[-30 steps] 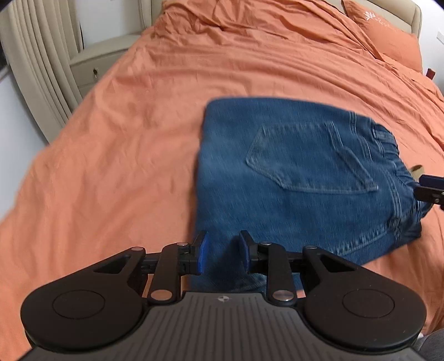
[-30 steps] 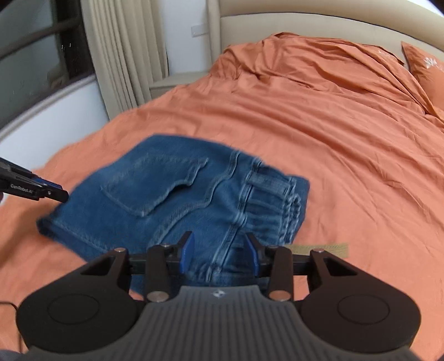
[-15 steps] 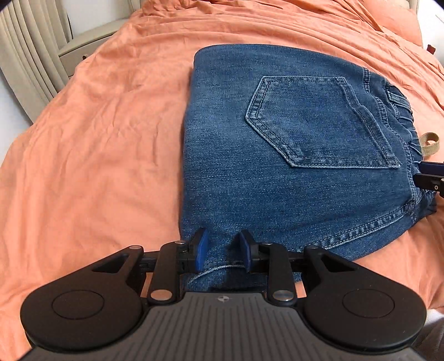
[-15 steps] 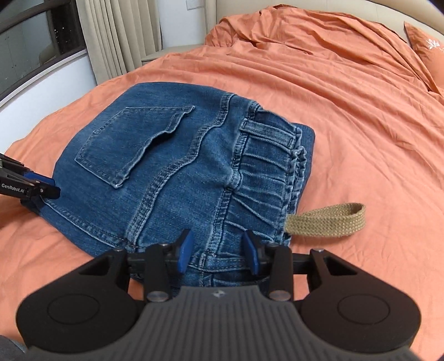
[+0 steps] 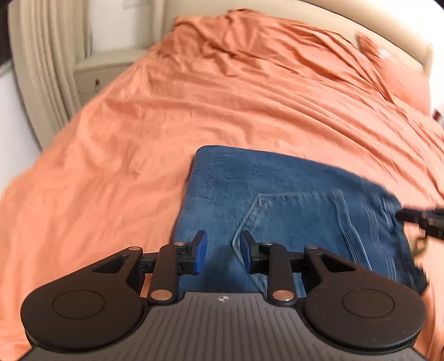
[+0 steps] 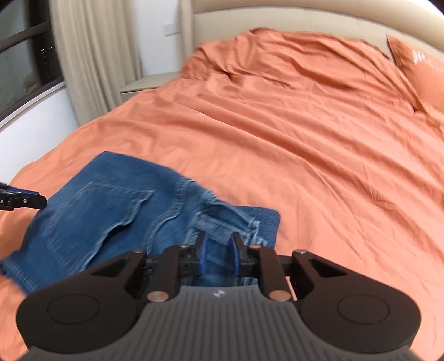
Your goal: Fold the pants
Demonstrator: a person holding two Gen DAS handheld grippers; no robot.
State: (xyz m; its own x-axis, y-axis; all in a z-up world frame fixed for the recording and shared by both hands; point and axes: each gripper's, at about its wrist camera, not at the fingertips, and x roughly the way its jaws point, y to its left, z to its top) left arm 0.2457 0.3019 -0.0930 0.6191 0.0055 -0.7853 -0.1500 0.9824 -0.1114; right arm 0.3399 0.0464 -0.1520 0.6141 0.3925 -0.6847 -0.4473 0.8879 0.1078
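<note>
Folded blue denim pants (image 5: 291, 211) lie on the orange bedsheet (image 5: 222, 111), back pocket up. My left gripper (image 5: 220, 250) hovers above their near left part, jaws apart with nothing between them. In the right wrist view the pants (image 6: 116, 211) lie at lower left, with the elastic waistband under my right gripper (image 6: 217, 251). Its jaws stand apart above the waistband and hold nothing. The right gripper's tip shows at the right edge of the left wrist view (image 5: 421, 218). The left gripper's tip shows at the left edge of the right wrist view (image 6: 25, 200).
A beige nightstand (image 5: 105, 72) and pale curtains (image 5: 41, 69) stand left of the bed. An orange pillow (image 6: 421, 72) and padded headboard (image 6: 277, 19) are at the far end. A window (image 6: 25, 61) is at left.
Both grippers have lifted and pulled back from the pants, which now look smaller and lower in both views. The tan strap seen earlier is no longer in the right wrist view.
</note>
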